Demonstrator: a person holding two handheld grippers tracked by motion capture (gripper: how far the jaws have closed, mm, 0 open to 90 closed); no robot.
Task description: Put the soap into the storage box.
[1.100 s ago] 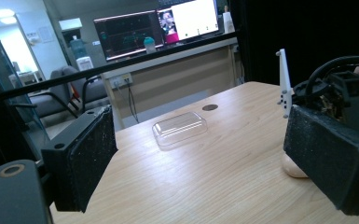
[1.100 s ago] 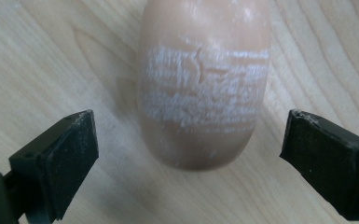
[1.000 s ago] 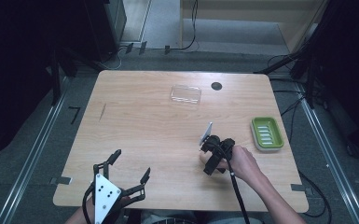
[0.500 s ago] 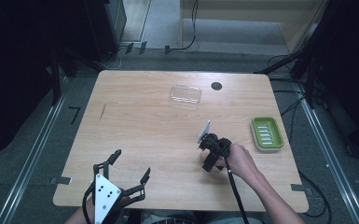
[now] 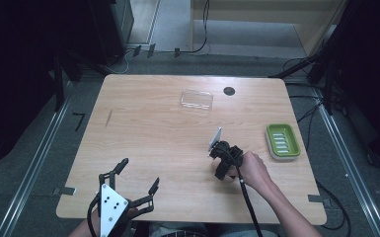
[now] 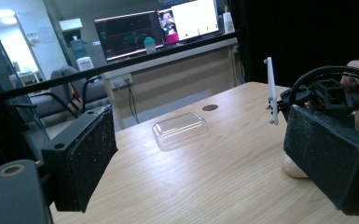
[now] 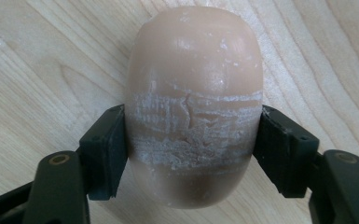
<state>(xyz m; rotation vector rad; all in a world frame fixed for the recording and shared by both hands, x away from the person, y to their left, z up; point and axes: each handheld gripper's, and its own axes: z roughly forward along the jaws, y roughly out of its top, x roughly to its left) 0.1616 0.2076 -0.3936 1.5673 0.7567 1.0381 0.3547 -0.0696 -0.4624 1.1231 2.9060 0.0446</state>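
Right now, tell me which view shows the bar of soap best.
The right gripper view: the soap fills the frame, clamped between the right gripper fingers, its scored surface clear. The left gripper view shows a pale sliver behind a finger. In the high view the gripper hides it.

High view overhead facing table, left gripper view low across it, right gripper view close, downward

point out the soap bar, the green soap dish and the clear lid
soap bar (image 7: 193,102), right gripper view, its scuffed middle
green soap dish (image 5: 283,141), high view, its ribbed floor
clear lid (image 6: 180,128), left gripper view, its flat top
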